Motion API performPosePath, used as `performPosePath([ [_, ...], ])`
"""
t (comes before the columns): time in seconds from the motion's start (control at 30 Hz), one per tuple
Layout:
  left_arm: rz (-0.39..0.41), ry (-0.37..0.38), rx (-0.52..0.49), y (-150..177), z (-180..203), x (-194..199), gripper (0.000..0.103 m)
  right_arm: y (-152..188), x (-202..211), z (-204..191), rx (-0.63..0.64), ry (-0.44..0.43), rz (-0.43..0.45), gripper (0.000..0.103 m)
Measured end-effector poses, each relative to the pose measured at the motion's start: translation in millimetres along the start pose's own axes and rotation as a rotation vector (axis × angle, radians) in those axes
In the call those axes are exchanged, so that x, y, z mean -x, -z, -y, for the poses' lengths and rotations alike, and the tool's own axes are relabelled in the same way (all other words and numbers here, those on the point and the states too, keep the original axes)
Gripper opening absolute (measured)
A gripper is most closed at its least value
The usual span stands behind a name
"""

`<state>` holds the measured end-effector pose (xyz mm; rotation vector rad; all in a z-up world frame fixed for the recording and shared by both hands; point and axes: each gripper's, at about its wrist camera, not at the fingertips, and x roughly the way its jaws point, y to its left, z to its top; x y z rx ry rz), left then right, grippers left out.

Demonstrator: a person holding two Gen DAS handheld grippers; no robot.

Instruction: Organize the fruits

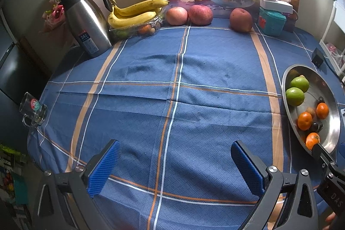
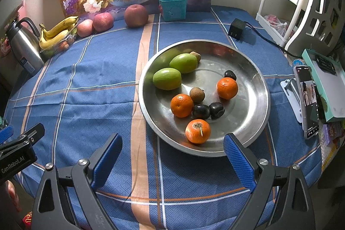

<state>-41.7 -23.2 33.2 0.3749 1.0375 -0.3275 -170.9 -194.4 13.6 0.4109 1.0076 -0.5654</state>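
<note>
A steel bowl [image 2: 254,87] on the blue checked tablecloth holds two green fruits [image 2: 167,78], three oranges [image 2: 198,131], dark plums [image 2: 201,111] and small brown fruits [image 2: 196,94]. My right gripper [image 2: 172,143] is open just in front of the bowl's near rim, nothing between its blue pads. My left gripper [image 1: 175,151] is open over bare cloth, left of the bowl [image 1: 333,120]. At the back lie bananas [image 1: 134,12] on a clear tray holding small fruit, and three red apples [image 1: 200,14].
A steel thermos jug [image 1: 86,21] stands back left, a glass mug [image 1: 33,110] at the left edge. A teal box [image 2: 172,7], a black adapter [image 2: 237,28], a phone [image 2: 307,100] and a white rack [image 2: 286,3] crowd the right side.
</note>
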Motion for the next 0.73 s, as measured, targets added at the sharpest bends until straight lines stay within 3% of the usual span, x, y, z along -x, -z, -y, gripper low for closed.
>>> performPosePath([
  [0.73,-0.041,0.04,-0.002,2,4,-6,0.103,2,-15,0,0.007,-0.02,-0.073,0.095],
])
